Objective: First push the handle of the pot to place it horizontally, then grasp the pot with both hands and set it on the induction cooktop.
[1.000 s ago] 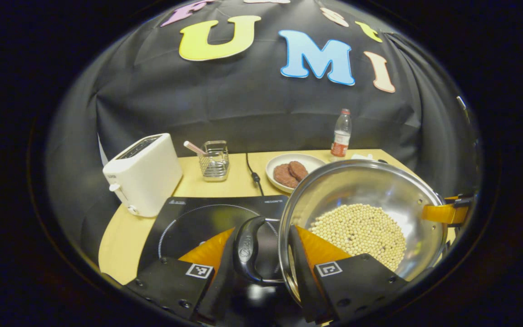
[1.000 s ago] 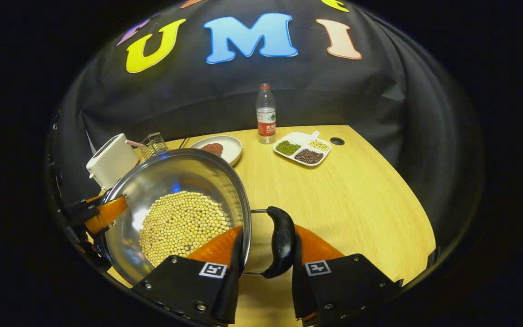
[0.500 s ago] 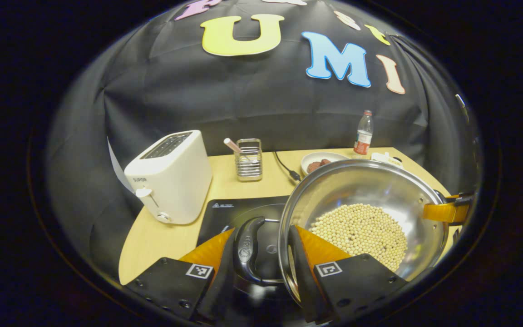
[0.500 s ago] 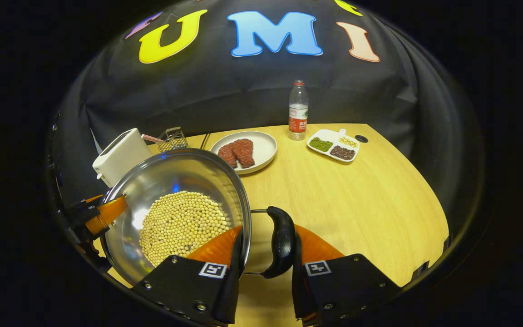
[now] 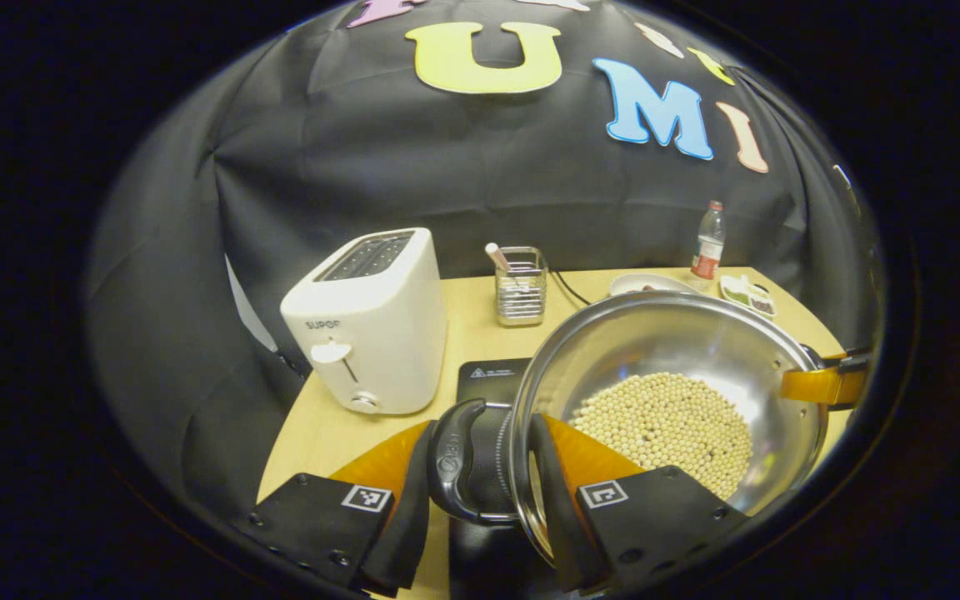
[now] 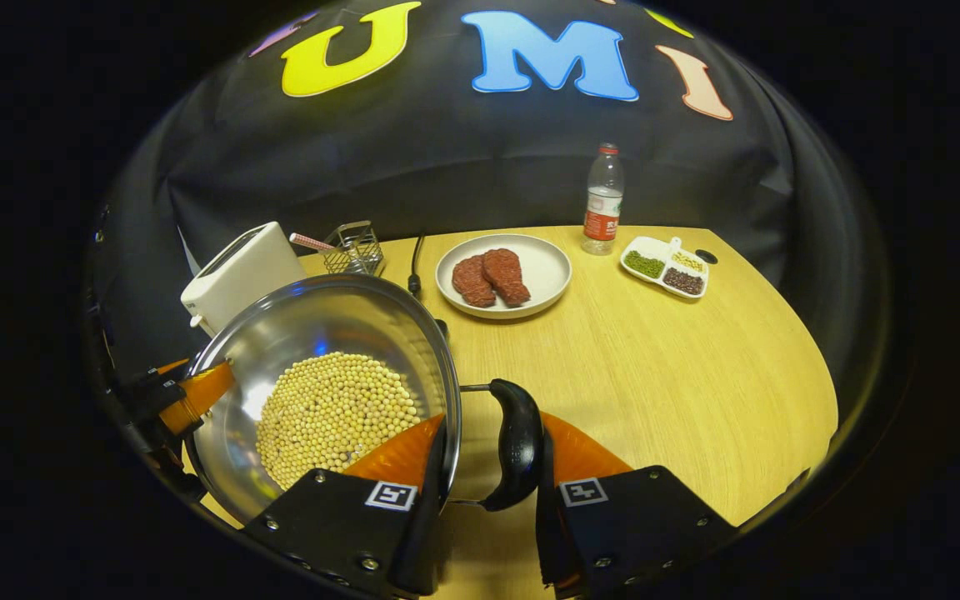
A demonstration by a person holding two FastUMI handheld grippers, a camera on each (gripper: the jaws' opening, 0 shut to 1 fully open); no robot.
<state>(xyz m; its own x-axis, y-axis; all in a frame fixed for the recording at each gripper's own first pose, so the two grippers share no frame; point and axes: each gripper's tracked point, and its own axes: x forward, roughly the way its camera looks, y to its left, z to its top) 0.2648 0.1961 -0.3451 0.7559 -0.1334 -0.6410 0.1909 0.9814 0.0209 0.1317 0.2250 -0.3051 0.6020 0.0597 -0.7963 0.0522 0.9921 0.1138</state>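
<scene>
pot [image 5: 697, 367]: carried level by both side handles, so the beans [image 6: 330, 412] stay inside
left gripper [image 5: 480, 471]: jaws pinching one handle
right gripper [image 6: 488, 454]: jaws pinching the other handle
cooktop [image 5: 488, 379]: under the pot's near side

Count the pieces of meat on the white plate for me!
2. Both lie side by side on the white plate: left piece, right piece. They touch in the middle.
</scene>
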